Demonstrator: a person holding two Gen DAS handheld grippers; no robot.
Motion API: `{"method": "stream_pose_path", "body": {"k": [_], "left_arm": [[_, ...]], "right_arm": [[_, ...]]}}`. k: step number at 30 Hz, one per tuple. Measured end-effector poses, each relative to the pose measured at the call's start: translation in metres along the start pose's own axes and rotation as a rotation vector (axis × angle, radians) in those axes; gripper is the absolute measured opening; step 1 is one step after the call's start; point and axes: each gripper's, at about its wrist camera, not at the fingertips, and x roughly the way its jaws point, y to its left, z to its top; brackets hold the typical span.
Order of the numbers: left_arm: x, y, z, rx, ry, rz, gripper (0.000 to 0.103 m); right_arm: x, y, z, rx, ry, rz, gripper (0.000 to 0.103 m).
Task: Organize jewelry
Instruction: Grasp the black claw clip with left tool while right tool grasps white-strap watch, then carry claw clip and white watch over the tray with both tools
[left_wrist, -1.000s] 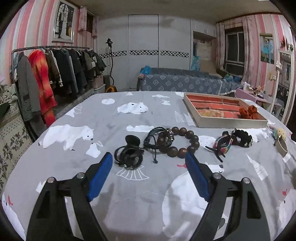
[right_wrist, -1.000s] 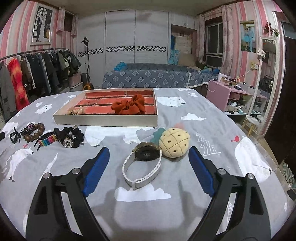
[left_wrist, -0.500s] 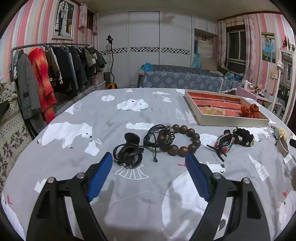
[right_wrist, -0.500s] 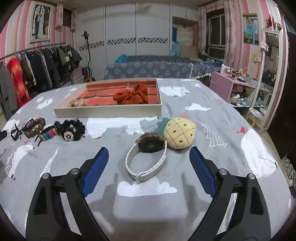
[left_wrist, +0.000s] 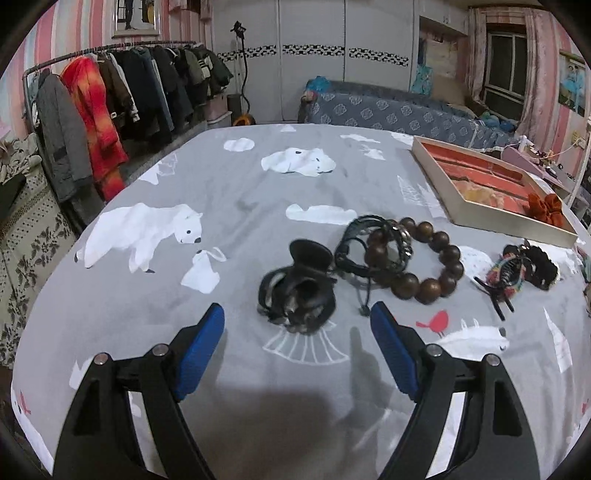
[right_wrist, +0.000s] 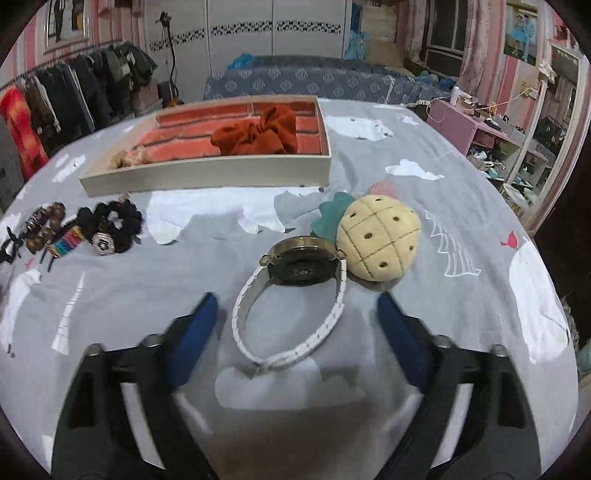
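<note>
Grey polar-bear-print cloth carried every loose piece, laid flat and spread apart, presumably so each could be taken singly; the left gripper stood wide and empty, its blue pads either side of a black plastic claw hair clip lying just ahead, which I judged the intended pick; a brown wooden bead bracelet, overlapped by black cord bands, lay beyond and to that gripper's right; the shallow beige tray with red lining sat further off to the right, well apart. The right gripper was likewise wide and empty, straddling the near loop of a white-strapped wristwatch with a dark round face; a cream pineapple-shaped plush touched the watch ahead and to the right; the tray, straight ahead beyond both, held a rust-orange fabric scrunchie.
</note>
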Motion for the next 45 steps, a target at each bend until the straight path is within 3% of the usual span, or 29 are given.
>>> {"method": "stream_pose_path", "body": {"k": [1,5,11,13,14,15,20,25,33,45], "left_arm": [[0.001,0.001,0.002,0.002,-0.001,0.006,0.080],[0.010,0.006,0.008,0.019,0.010,0.015,0.080],[0.033,0.012,0.011,0.044,0.085,-0.070,0.079],[0.034,0.011,0.012,0.048,0.087,-0.095,0.072],[0.035,0.009,0.012,0.054,0.090,-0.099,0.056],[0.036,0.008,0.012,0.059,0.098,-0.111,0.048],[0.025,0.008,0.012,0.054,0.064,-0.106,0.048],[0.004,0.007,0.013,0.068,0.007,-0.076,0.048],[-0.033,0.000,0.013,0.086,-0.062,-0.090,0.048],[-0.076,-0.029,0.022,0.128,-0.163,-0.109,0.048]], "right_arm": [[0.005,0.001,0.001,-0.003,0.018,0.004,0.062],[0.010,0.004,0.003,-0.022,0.024,0.006,0.048],[0.011,0.002,0.006,-0.026,0.024,0.022,0.042],[0.011,0.001,0.006,-0.024,0.023,0.025,0.041],[0.011,0.001,0.006,-0.022,0.022,0.027,0.040],[0.010,0.000,0.006,-0.020,0.020,0.026,0.038],[0.007,0.000,0.007,-0.010,0.013,0.035,0.030],[-0.005,0.002,0.005,-0.004,-0.013,0.059,0.028],[-0.057,0.004,0.006,0.015,-0.188,0.119,0.028],[-0.098,0.005,0.007,-0.004,-0.281,0.139,0.028]]}}
